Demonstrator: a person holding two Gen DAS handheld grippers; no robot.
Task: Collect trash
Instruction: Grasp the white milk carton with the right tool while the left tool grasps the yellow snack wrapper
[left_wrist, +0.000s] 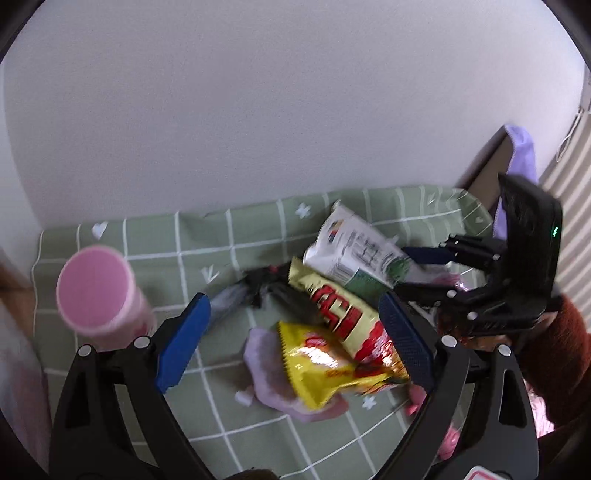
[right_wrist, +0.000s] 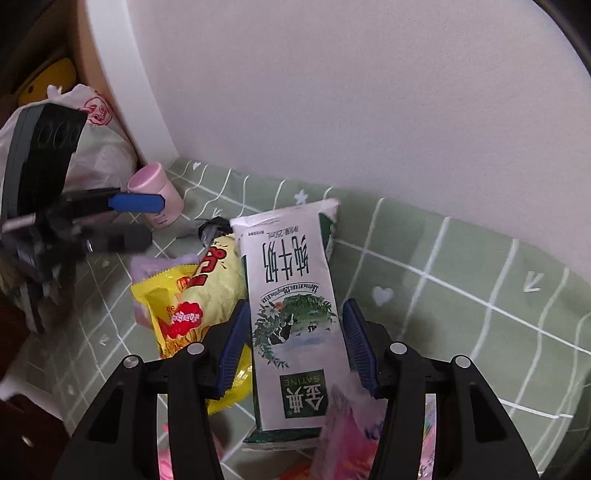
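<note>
Green checked tablecloth, strewn with wrappers. On it, flat, milk carton between wide-spread, non-touching fingers of right gripper. Left gripper also spread wide above yellow snack packets. Nearby, pink cup.

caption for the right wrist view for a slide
Open right gripper straddles a milk carton lying beside yellow snack wrappers on a green checked cloth.

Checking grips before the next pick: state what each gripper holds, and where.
Nothing held. Right gripper open, straddling the milk carton; left gripper open above the wrappers.
</note>
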